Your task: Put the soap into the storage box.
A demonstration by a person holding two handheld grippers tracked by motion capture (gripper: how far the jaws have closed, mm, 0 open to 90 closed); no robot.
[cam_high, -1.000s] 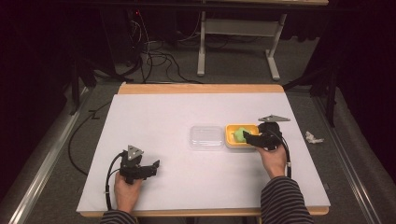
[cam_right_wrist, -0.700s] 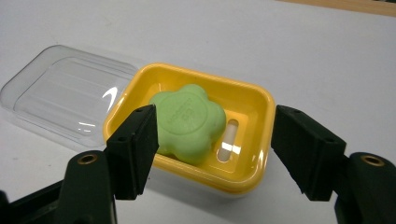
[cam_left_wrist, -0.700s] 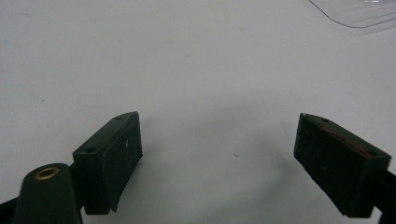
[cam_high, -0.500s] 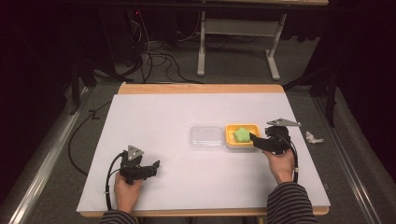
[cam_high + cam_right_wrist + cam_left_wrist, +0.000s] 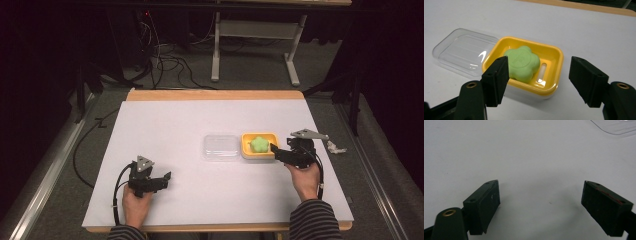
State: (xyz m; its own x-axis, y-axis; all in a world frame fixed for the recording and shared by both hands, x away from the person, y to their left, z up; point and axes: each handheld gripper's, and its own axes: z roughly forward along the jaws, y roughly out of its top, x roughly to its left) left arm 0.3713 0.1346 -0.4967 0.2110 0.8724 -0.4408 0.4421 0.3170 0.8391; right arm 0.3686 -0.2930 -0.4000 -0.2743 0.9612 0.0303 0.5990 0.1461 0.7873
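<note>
A green flower-shaped soap (image 5: 522,63) (image 5: 259,144) lies in a yellow soap dish (image 5: 554,85) (image 5: 246,150) right of the table's middle. A clear plastic lid (image 5: 464,51) (image 5: 220,146) rests flat on the table, touching the dish's left side. My right gripper (image 5: 274,149) (image 5: 539,80) is open just right of the dish, jaws pointing at it, nothing between them. Near the front left, my left gripper (image 5: 166,178) (image 5: 541,202) rests open on the bare white table, a corner of the lid (image 5: 616,126) far ahead of it.
The white table top (image 5: 165,130) has a wooden edge at the back (image 5: 215,94). A small crumpled white scrap (image 5: 336,147) lies near the right edge. Cables trail from both grippers. Dark floor with a stand and cables lies beyond the table.
My right gripper has drawn back to the right, off the dish, leaving the green soap lying in it. The left gripper has stayed where it was.
</note>
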